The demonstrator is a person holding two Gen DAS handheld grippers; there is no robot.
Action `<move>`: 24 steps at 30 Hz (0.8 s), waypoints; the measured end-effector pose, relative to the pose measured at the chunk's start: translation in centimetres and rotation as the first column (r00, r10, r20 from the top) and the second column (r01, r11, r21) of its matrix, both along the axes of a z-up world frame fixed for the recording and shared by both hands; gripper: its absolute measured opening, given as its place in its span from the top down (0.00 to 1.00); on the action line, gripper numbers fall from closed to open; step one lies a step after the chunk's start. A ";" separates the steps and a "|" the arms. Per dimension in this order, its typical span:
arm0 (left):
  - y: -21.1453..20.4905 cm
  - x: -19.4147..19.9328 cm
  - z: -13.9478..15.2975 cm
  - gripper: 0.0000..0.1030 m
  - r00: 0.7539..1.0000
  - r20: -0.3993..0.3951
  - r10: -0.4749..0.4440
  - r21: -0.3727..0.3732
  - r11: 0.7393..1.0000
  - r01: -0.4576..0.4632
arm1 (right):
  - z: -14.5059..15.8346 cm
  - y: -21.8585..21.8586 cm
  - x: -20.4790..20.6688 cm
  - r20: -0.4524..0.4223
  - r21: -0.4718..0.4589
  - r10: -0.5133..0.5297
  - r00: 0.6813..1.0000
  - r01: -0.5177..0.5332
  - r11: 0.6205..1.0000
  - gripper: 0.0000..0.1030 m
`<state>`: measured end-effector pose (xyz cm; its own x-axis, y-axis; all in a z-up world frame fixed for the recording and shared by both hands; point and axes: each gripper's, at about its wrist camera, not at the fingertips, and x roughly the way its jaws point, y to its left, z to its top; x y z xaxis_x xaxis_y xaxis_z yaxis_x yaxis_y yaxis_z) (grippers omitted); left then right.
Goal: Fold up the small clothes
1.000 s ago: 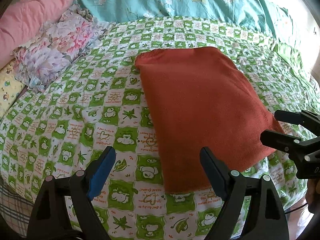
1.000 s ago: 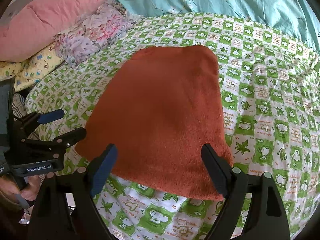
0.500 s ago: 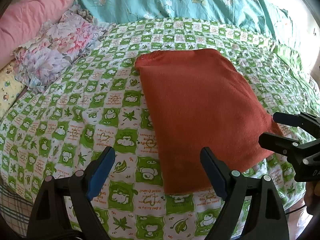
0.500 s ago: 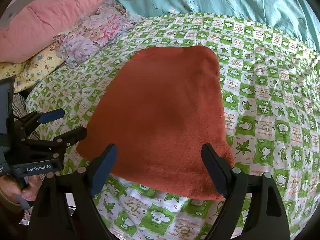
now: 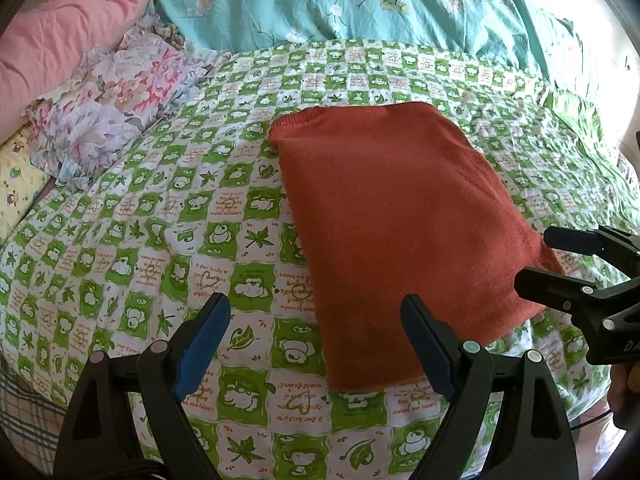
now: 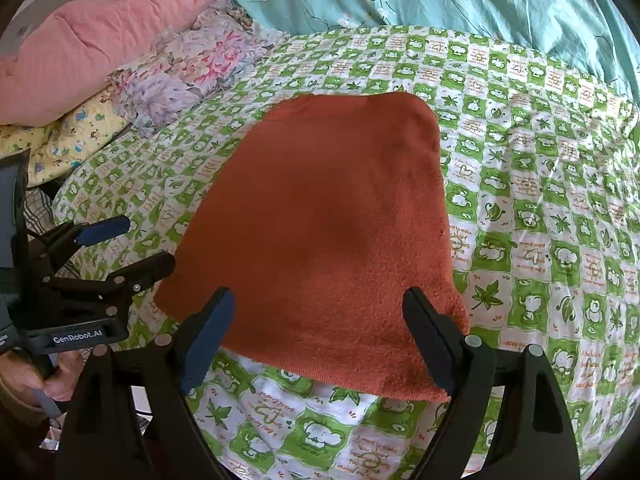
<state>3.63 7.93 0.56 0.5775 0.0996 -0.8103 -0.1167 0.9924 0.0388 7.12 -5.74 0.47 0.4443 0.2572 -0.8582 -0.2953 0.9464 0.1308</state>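
Plainly, you had a soft, light thing to deal with: the rust-orange fuzzy knitted garment (image 5: 400, 236), already doubled into a flat rough rectangle, lay on the green-and-white checked cartoon-print bedsheet (image 5: 160, 240), filling the centre and right of the left wrist view and the middle of the right wrist view (image 6: 328, 232). It looked limp and fluffy, likely to sag and drape from any single pinch, not slippery and in no way fragile; my judgement was that you would do best to take it at the two near corners, or along the near hem, so the layers lifted together rather than peeling apart. Its long axis ran from the lower edge of each frame up toward the turquoise floral quilt (image 5: 360, 0) at the top; the ribbed band sat at the far, upper end and the open near edge faced you, tilted a little so the far end leaned to the upper left in the left view. Your left gripper (image 5: 316, 336) stood released with jaws wide, its right finger over the garment's near left corner and its left finger over bare sheet, gripping nothing. Your right gripper (image 6: 320, 328) was likewise released, both fingers hovering above the near hem without pinching it. A pink padded pillow (image 6: 100, 40) and a crumpled floral ruffled cloth (image 5: 112, 112) lay well apart at the upper left.
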 end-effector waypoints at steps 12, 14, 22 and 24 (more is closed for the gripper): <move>0.1 0.2 0.1 0.15 1.000 0.004 -0.001 0.000 1.000 0.001 | 0.2 0.2 0.1 0.000 0.014 -0.002 1.000 0.002 1.000 0.16; 0.2 0.3 0.2 0.15 1.000 0.007 -0.003 0.000 1.000 0.003 | 0.3 0.2 0.2 -0.002 0.020 -0.006 1.000 0.006 1.000 0.16; 0.4 0.5 0.2 0.15 1.000 -0.001 0.001 -0.004 1.000 -0.001 | 0.2 0.1 0.4 -0.005 0.028 -0.015 1.000 0.015 1.000 0.16; 0.5 0.6 0.1 0.15 1.000 -0.004 0.002 -0.008 1.000 -0.002 | 0.1 0.2 0.6 -0.011 0.027 -0.014 1.000 0.015 1.000 0.16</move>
<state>4.24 8.46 0.70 0.5743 0.0939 -0.8133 -0.1183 0.9925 0.0310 7.71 -5.55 0.60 0.4388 0.2736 -0.8559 -0.2800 0.9467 0.1591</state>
